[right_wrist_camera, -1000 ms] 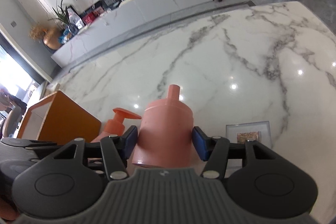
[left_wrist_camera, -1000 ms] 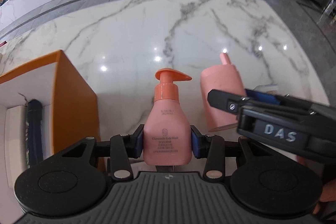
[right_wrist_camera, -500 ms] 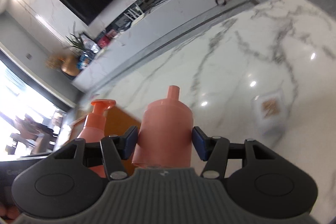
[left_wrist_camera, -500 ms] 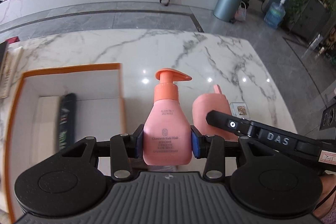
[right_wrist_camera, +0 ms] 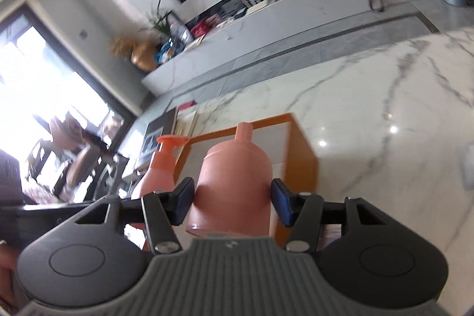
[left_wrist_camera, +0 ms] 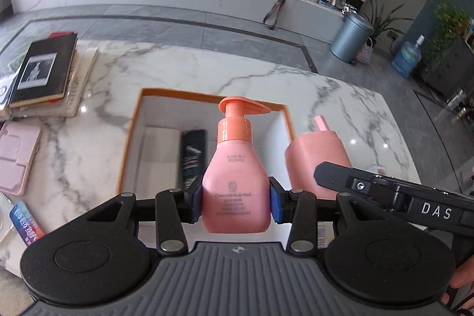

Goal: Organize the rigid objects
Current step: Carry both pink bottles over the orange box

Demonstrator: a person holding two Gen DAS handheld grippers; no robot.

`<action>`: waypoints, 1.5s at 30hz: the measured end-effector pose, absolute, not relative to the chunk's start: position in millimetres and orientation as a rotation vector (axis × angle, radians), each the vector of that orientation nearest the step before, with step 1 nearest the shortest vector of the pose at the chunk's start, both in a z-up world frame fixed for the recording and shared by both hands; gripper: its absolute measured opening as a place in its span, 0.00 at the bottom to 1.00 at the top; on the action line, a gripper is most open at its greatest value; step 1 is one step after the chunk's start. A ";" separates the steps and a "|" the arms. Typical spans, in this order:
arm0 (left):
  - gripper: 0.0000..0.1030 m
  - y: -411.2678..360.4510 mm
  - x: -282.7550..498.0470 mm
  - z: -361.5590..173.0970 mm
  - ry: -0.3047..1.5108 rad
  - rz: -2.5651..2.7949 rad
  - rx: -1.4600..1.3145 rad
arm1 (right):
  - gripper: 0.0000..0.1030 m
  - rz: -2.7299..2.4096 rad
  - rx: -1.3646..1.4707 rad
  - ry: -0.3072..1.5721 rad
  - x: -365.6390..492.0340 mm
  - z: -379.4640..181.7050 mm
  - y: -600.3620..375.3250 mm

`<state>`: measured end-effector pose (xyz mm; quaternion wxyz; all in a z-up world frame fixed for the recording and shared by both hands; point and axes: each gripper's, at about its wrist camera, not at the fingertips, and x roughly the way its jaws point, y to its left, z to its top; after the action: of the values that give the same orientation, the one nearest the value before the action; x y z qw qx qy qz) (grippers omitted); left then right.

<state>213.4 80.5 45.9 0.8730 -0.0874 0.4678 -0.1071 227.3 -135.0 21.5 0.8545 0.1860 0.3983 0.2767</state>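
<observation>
the pink pump bottle of body wash (left_wrist_camera: 235, 182) hangs upright in the air above the orange-rimmed box (left_wrist_camera: 133, 135), pump head up, its long axis running away from the left gripper (left_wrist_camera: 235, 205), whose blue pads are clenched on the bottle's wide lower body from both sides. seen from the left wrist, the bottle sits over the right half of the box's white interior, just right of the dark flat object (left_wrist_camera: 192, 159) lying on the box floor.

the second pink bottle with a narrow spout (right_wrist_camera: 237, 182) is clamped the same way in the right gripper (right_wrist_camera: 232, 202), pads on either flank of its round body, spout up. from the left wrist it shows at the box's right wall, over or just outside the rim; from the right wrist the box's orange corner lies directly beyond it.

the left hand looks nearer to a drop: its bottle already stands over open floor, so the move turns on lowering straight down along the bottle's axis, clear of the dark object. the right bottle likely needs to shift further inward over the box first.

left of the box, on the marble table (left_wrist_camera: 97, 85), lie stacked books (left_wrist_camera: 44, 73).
</observation>
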 end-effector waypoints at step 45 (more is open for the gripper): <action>0.47 96.7 280.0 -52.4 1.108 -0.219 -0.288 | 0.55 0.341 0.044 1.061 323.9 -38.1 -17.0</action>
<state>280.0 96.7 -52.4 0.8349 -0.1360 0.5233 -0.1032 323.9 -17.0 -38.1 0.8484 0.0210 0.5035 0.1620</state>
